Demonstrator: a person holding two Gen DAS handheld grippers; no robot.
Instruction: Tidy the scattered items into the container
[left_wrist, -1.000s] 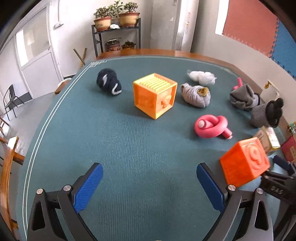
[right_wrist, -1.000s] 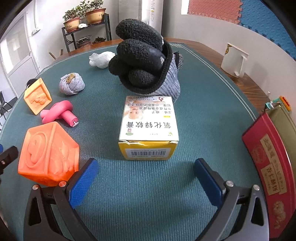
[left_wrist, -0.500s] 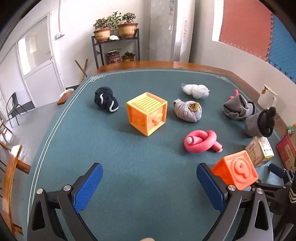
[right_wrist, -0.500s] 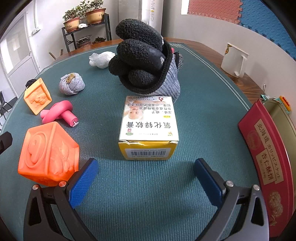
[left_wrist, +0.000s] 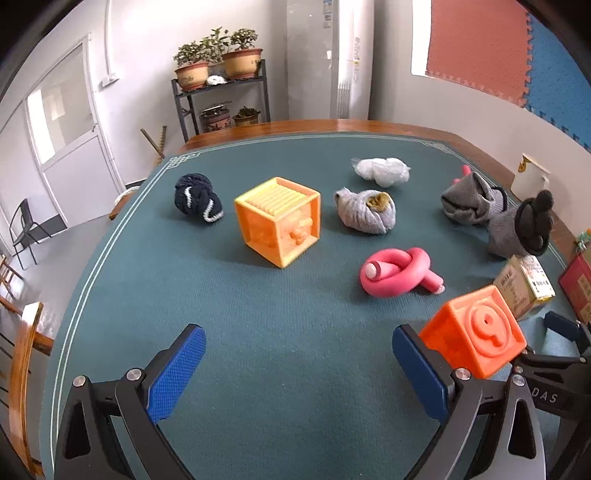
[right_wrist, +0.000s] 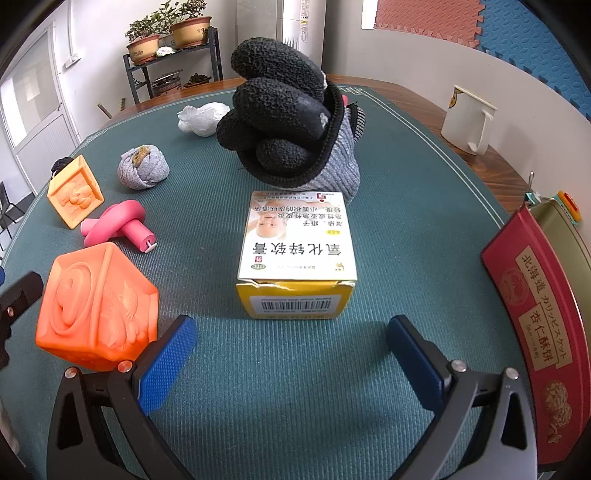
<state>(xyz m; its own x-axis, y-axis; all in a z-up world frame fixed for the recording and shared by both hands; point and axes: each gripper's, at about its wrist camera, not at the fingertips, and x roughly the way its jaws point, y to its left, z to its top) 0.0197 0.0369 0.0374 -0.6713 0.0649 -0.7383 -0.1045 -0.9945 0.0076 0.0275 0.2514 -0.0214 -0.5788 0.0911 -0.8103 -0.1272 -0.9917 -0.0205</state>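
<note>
My left gripper (left_wrist: 299, 369) is open above the green table cloth, nothing between its blue pads. An orange number cube (left_wrist: 476, 336) sits just right of its right finger. Farther off lie a yellow-orange cube (left_wrist: 279, 219), a pink foam knot (left_wrist: 399, 271), a navy sock ball (left_wrist: 195, 197), a grey sock ball (left_wrist: 365, 210) and a white bag (left_wrist: 382, 171). My right gripper (right_wrist: 291, 350) is open, just short of a yellow medicine box (right_wrist: 297, 254). Behind the box stands a black-and-grey glove (right_wrist: 291, 125). A red tin container (right_wrist: 543, 317) stands at the right.
A white mug (right_wrist: 467, 123) stands on the wooden table rim (right_wrist: 495, 162) at the right. Another grey sock bundle (left_wrist: 472, 201) lies near the far right edge. A plant shelf (left_wrist: 221, 96) and a door are beyond the table. A wooden chair (left_wrist: 22, 354) stands at the left.
The left gripper has pulled back and risen, so the table items look farther away. The right gripper has hardly moved; the red tin's lid has swung further into its view.
</note>
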